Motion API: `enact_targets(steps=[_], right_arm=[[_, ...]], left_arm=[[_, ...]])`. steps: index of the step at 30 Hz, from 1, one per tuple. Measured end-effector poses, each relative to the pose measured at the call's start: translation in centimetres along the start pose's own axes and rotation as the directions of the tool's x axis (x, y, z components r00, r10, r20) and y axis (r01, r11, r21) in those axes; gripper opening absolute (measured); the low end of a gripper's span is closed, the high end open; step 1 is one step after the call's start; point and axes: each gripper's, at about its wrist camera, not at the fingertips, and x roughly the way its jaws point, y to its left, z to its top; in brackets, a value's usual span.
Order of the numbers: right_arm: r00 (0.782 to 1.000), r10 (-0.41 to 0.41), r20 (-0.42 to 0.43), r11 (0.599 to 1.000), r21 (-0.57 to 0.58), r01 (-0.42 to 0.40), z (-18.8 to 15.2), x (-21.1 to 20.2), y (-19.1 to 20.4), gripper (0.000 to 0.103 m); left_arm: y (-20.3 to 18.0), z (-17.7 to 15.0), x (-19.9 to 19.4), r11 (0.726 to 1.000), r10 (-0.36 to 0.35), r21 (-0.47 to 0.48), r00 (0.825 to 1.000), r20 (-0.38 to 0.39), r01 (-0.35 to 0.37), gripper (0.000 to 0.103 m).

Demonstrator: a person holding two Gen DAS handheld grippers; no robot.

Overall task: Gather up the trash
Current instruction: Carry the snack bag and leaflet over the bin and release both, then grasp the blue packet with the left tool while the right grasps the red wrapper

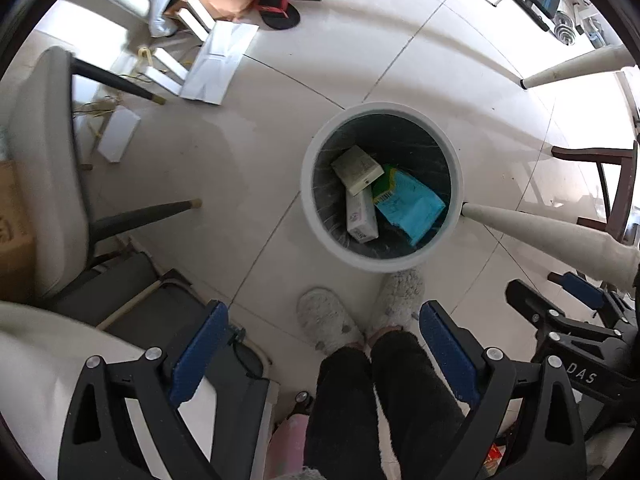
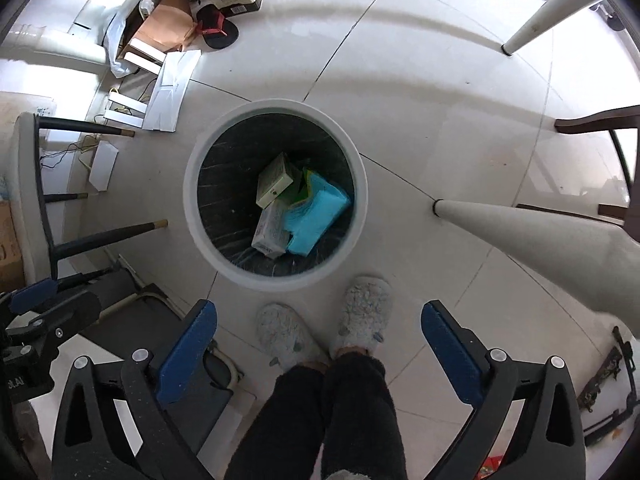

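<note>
A round white trash bin (image 1: 312, 216) with a dark liner stands on the tiled floor, also in the right wrist view (image 2: 192, 208). Inside lie a pale green box (image 1: 357, 169), a white box (image 1: 362, 218) and a blue packet (image 1: 412, 204); the same box (image 2: 274, 179) and packet (image 2: 316, 212) show in the right wrist view. My left gripper (image 1: 324, 344) is open and empty, high above the floor on the near side of the bin. My right gripper (image 2: 320, 344) is open and empty, also above the bin. The right gripper shows in the left wrist view (image 1: 568, 320).
The person's slippered feet (image 1: 360, 312) stand just before the bin. A grey chair (image 1: 44, 168) stands at left. White table legs (image 1: 552, 232) are at right. Boxes, paper, a sandal (image 1: 276, 6) and bags clutter the far left floor.
</note>
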Motion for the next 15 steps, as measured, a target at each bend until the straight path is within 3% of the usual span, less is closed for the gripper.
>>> enact_targets(steps=[8, 15], right_arm=[[1.0, 0.001, 0.009, 1.0, 0.014, -0.001, -3.6, -7.2, 1.3, 0.103], [0.998, 0.055, 0.011, 0.998, 0.006, -0.055, -6.7, -13.9, 2.5, 0.103]], left_arm=[[0.9, -4.1, -6.6, 1.0, 0.005, -0.022, 1.0, 0.027, -0.004, 0.098], [1.5, -7.4, -13.4, 0.999, 0.002, -0.041, 0.998, 0.067, 0.001, 0.098]])
